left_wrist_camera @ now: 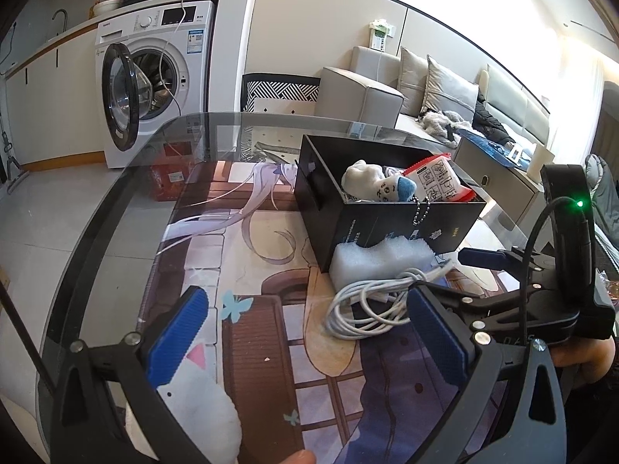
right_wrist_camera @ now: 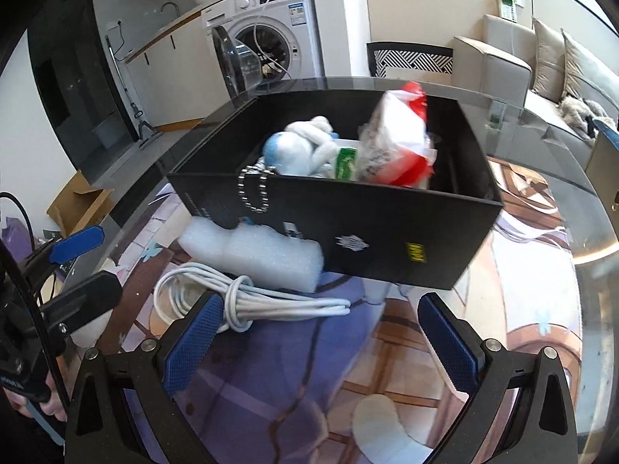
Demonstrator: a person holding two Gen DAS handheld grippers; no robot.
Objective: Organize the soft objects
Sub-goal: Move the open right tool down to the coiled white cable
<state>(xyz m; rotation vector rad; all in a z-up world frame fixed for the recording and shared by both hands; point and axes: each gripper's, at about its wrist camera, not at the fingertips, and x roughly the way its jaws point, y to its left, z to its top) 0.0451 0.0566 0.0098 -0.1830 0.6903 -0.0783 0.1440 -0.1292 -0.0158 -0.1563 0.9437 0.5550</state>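
Covering glass table [left_wrist_camera: 116,201]: printed mat [left_wrist_camera: 247,255]; washing machine [left_wrist_camera: 154,77] behind.

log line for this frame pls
left gripper open, empty | right gripper open, empty | plush, packet in black box | foam, cable outside

Plush toy [right_wrist_camera: 305,147] in box [right_wrist_camera: 387,232]; foam [right_wrist_camera: 255,251], cable [right_wrist_camera: 240,301] before it.

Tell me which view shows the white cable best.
The right wrist view: the cable lies whole and unobstructed, in front of the foam, its wrapped middle plain. In the left wrist view the cable is smaller, and the left gripper's finger covers its near end.
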